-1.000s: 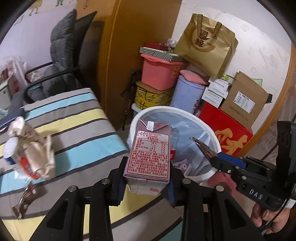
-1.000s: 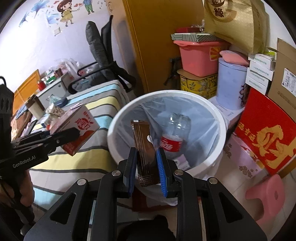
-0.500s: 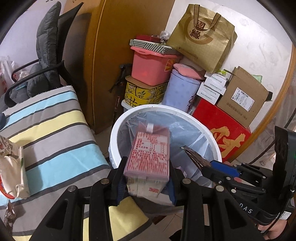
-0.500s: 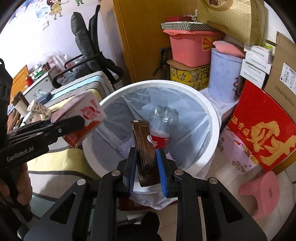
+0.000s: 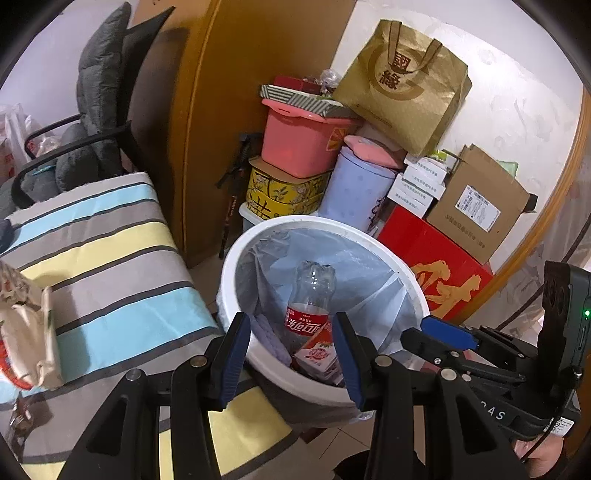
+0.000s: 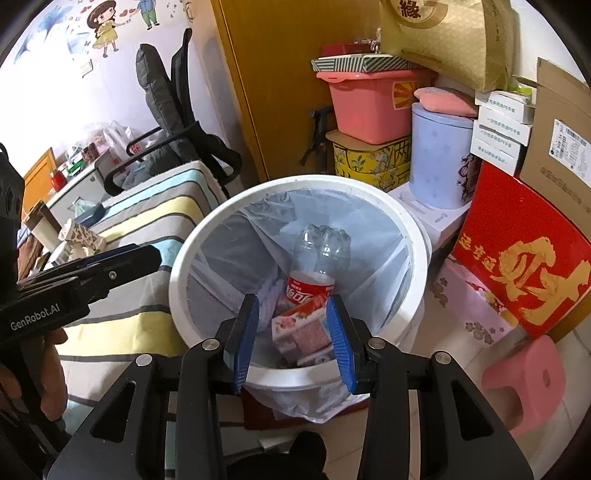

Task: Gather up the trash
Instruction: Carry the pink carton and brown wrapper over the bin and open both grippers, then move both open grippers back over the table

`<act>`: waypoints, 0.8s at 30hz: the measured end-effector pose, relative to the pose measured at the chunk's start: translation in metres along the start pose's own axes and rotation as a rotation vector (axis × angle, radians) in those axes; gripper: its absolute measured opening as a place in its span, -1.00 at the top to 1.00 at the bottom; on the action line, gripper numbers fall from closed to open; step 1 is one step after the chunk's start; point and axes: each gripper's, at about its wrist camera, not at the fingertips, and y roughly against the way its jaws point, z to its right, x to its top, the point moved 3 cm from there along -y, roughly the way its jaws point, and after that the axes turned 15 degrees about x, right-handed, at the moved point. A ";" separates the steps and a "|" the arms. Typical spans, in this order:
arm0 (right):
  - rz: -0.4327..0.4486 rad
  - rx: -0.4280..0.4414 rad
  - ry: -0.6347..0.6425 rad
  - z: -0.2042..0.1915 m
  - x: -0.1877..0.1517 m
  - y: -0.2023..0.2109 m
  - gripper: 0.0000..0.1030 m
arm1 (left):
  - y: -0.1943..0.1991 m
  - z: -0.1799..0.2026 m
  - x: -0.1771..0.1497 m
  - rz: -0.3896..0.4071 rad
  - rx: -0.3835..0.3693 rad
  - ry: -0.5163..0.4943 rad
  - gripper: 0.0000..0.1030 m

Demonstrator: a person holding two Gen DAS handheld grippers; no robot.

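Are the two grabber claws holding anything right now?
No. The left gripper and right gripper are both empty, jaws opening, above the white round trash bin.

Carton and bottle in bin; bed left.

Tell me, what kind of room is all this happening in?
Probably a lived-in bedroom or spare room at home: a striped bed cover, cartoon wall stickers, an office chair, and stacked boxes and tubs crowding a corner behind the lined trash bin.
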 end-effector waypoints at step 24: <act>0.035 0.203 0.096 -0.078 -0.018 0.017 0.21 | 0.107 -0.066 -0.049 0.108 0.203 0.093 0.11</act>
